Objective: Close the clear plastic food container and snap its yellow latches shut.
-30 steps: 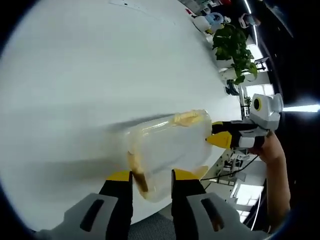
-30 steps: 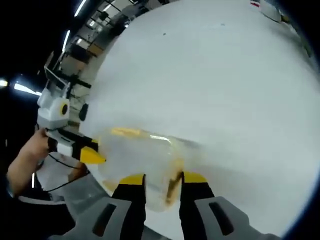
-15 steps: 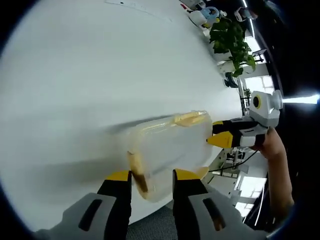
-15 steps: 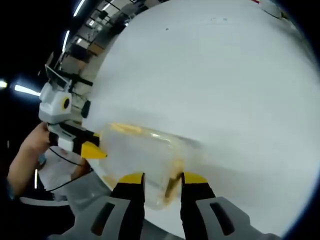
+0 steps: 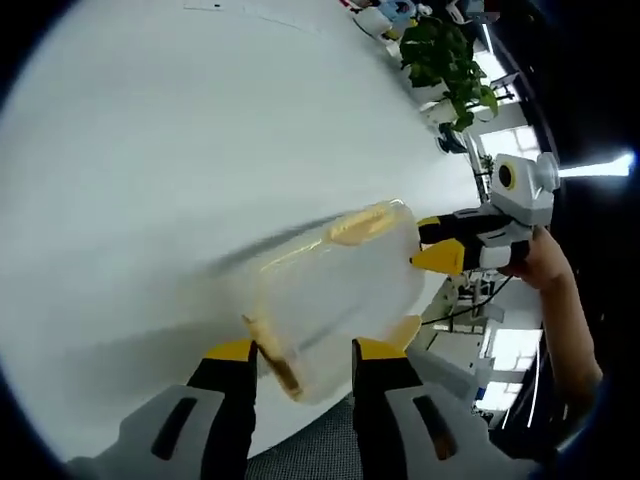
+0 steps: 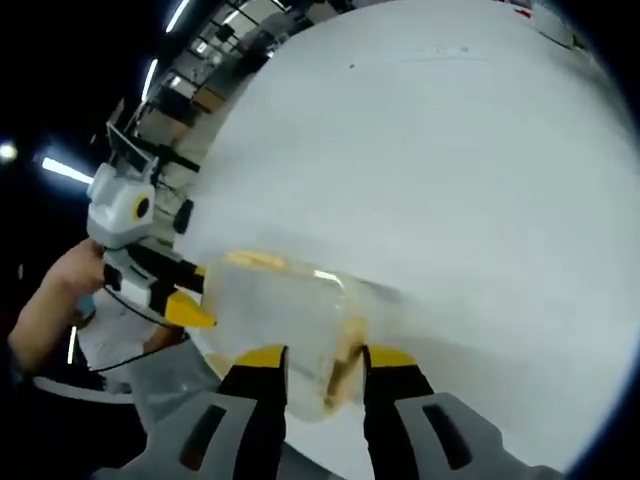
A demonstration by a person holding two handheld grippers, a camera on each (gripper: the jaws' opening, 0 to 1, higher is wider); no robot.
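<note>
Item: clear container, near the desk edge; my left gripper and right gripper each straddled, spread, an end's yellow latch. Risk, as I judged it: uneven pressing could tip it off.

container motion-blurred; its latches indistinct, whether snapped unclear

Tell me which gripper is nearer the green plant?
Right, probably. The right gripper is at the clear plastic container's end toward the plant; the left gripper, the far end.

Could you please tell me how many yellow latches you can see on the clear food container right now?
2: one yellow latch on the container's far edge, another at the end beside the left gripper. Others may be hidden.
</note>
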